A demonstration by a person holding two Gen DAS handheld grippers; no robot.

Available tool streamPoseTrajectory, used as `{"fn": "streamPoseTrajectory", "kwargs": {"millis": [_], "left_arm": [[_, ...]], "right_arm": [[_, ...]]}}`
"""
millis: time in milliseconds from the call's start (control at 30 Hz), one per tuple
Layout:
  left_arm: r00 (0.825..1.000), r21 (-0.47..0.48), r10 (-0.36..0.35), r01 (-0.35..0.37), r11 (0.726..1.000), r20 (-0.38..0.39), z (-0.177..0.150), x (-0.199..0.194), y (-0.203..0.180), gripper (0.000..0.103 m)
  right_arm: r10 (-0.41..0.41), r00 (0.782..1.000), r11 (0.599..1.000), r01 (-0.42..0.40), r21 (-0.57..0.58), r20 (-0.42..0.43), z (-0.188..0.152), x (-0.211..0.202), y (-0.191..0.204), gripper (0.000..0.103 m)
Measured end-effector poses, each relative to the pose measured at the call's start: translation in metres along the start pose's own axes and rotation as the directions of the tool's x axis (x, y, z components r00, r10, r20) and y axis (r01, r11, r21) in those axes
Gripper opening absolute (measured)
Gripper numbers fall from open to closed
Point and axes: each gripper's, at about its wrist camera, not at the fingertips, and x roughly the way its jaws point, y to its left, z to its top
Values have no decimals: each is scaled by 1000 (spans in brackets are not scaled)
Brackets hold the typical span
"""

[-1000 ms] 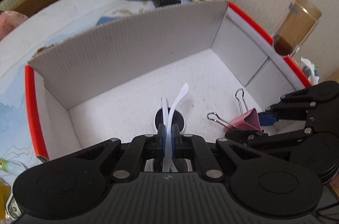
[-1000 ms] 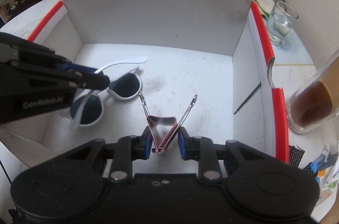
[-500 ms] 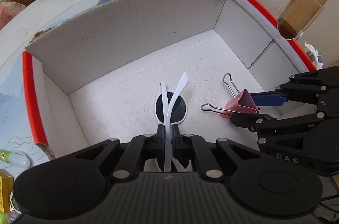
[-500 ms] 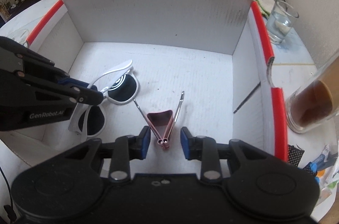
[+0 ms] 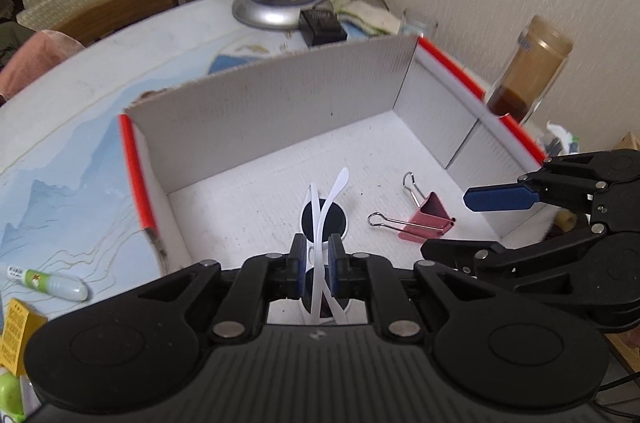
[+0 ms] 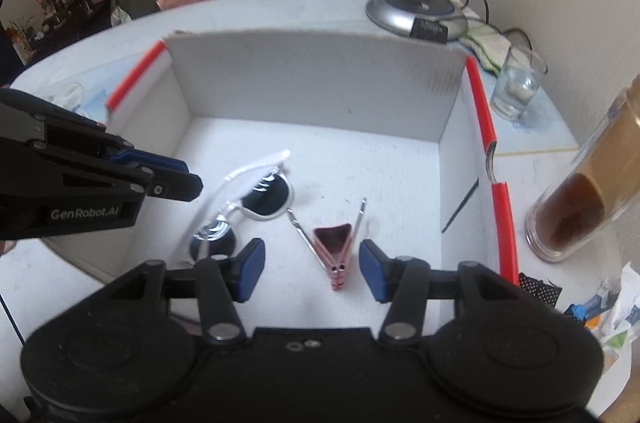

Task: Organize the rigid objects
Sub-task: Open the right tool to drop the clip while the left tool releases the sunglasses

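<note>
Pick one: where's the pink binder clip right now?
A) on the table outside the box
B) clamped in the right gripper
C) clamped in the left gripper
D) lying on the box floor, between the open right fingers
D: the pink binder clip lies on the floor of the white box, with the right gripper spread wide around it and a gap on each side.

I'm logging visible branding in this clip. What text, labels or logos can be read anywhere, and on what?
"GenRobot.AI": white lettering on the side of the left hand-held gripper, seen from the right wrist view.
Jar: a small label near its lid, too blurred to read.
Green-and-white tube: print too small to read.
Yellow packet: print too small to read.
Black adapter on the lamp base: label blurred, unreadable.
</note>
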Motion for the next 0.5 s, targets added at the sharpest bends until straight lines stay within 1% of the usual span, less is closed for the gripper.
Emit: {"fn": "streamPoseTrajectory", "kwargs": {"millis": [100,233,300,367,433,467,500], "left_arm": [[999,-20,2,-1,1000,34,-8,-17,3,10],[996,-47,22,-18,999,86,-20,-42,11,10],[993,-62,31,-24,998,111,-27,-55,16,12],[990,-72,39,-29,997,134,-34,-68,21,19],[986,-79,58,-46,996,158,-43,-82,27,38],[983,-84,69,-55,995,170,-48,-88,30,42],[980,-89,77,-62,994,183,-53,-95,34,51]], "right_arm": [[3,999,1000,-3,-7,34,0,-12,9,56],[-4,996,1000,5,-5,86,0,-29,22,62],[1,994,1000,-1,1,106,0,-37,29,62],[1,992,1000,-1,0,125,-1,-44,38,62],[4,989,1000,-4,-2,147,-1,-51,47,63],[4,987,1000,-4,-1,158,-2,-54,52,63],[2,985,1000,-2,0,170,-2,-58,58,64]]}}
